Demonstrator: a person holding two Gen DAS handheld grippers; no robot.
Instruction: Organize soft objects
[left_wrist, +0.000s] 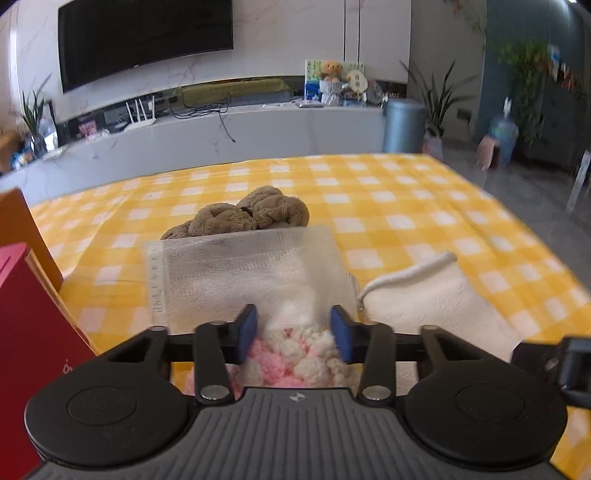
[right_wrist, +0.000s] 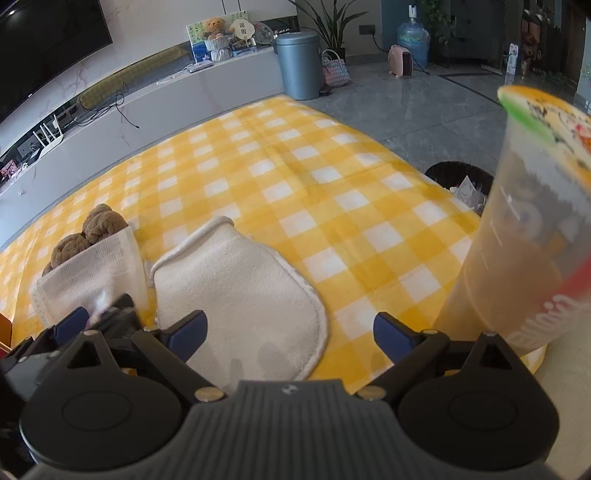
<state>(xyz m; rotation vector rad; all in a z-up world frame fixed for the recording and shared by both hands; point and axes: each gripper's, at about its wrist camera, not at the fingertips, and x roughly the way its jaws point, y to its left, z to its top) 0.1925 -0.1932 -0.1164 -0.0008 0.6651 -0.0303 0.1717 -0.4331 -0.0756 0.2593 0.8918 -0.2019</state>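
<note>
Left tool (left_wrist: 293, 334): sitting partly open over a pink-and-white fluffy cloth (left_wrist: 291, 354), pads either side of it, and whether they are pressing on it cannot be told.
Mesh bag (left_wrist: 243, 273): lying on the yellow checked worktop (left_wrist: 406, 206), just beyond the left tool, brown plush (left_wrist: 251, 216) behind it.
White mitt (right_wrist: 240, 291): lying flat beside the bag.
Right tool (right_wrist: 290, 332): standing wide open above the mitt's near end, gripping nothing.
Plastic cup (right_wrist: 532, 236): standing at right.
</note>
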